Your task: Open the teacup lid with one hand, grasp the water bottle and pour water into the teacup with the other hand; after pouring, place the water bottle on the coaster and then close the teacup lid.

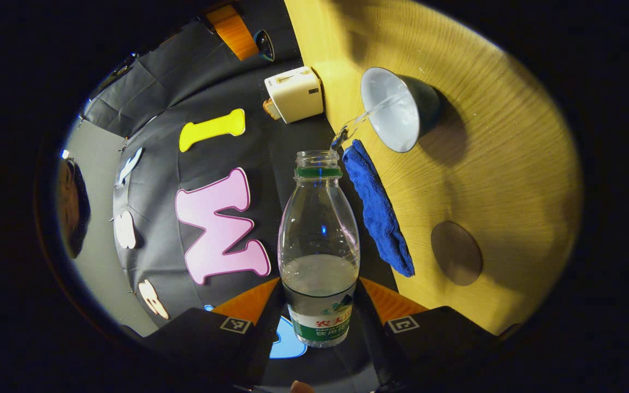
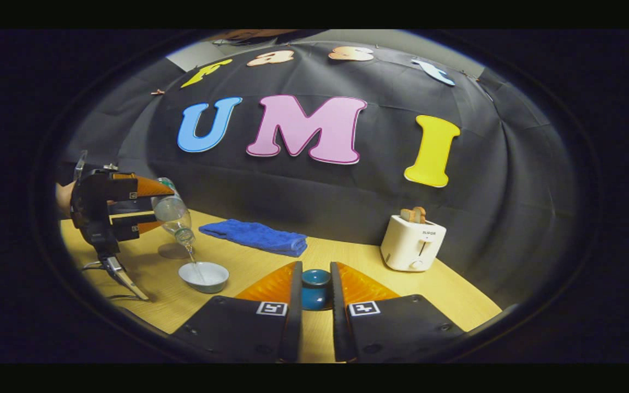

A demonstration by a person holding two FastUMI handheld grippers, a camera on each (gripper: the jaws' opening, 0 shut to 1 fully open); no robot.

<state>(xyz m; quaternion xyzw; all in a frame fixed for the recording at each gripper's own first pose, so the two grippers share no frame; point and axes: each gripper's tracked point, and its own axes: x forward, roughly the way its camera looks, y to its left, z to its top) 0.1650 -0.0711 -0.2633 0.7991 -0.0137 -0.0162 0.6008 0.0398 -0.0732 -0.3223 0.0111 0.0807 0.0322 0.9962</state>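
Note:
My left gripper [image 1: 320, 284] is shut on a clear water bottle [image 1: 319, 240] with a green neck ring, its cap off. The bottle is tipped over, and a thin stream of water [image 1: 359, 119] runs from its mouth into the teacup [image 1: 396, 109], white inside and dark outside. In the right gripper view, the left gripper [image 2: 162, 207] holds the tilted bottle [image 2: 174, 214] above the teacup [image 2: 203, 276] at the left. My right gripper [image 2: 315, 270] is shut on the dark blue teacup lid [image 2: 315, 295], held off to the right of the cup. A round brown coaster [image 1: 456, 252] lies bare on the table.
A folded blue towel [image 2: 257, 236] lies along the table's back edge. A white toaster [image 2: 413, 243] with bread in it stands at the back right. The yellow wooden table [image 2: 347, 256] ends at the black cloth wall. The coaster [image 2: 172, 251] sits just behind the cup.

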